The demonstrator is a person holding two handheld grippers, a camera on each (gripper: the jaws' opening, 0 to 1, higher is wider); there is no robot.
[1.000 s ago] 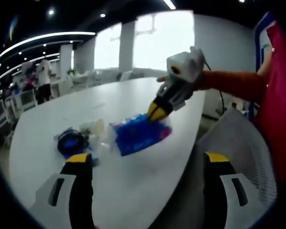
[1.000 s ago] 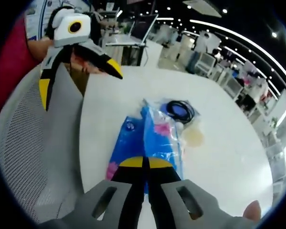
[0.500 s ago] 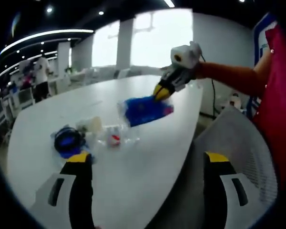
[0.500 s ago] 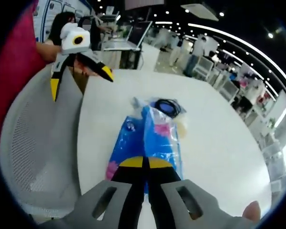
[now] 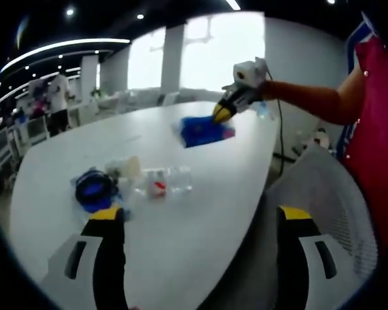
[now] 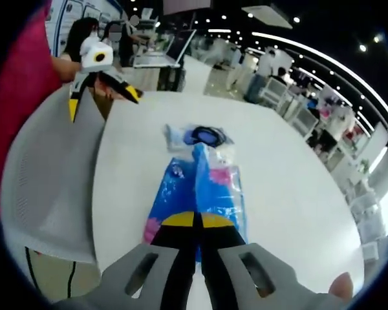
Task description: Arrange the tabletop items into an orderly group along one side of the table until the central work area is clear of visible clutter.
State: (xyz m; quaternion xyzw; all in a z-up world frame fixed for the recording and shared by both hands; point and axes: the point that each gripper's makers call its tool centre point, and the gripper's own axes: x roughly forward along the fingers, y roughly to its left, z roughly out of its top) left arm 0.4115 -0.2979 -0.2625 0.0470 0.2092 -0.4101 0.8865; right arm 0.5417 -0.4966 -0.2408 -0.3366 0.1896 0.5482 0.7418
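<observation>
The blue packet (image 6: 197,187) is pinched in the right tongs (image 6: 195,221), lifted over the white worktop (image 5: 200,213). Left tongs (image 5: 197,216) are spread wide, nothing gripped.

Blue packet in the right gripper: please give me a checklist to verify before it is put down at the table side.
1. Grip: right gripper has its jaws closed on the blue packet. Ok.
2. Packet lifted off the table: in the left gripper view it looks raised. Ok.
3. Left gripper free: jaws wide apart, nothing between them. Ok.
4. Centre cleared: blue cable bag, clear bag and pale item lie there. Not ok.
5. Drop spot at the table edge: cannot tell.
</observation>
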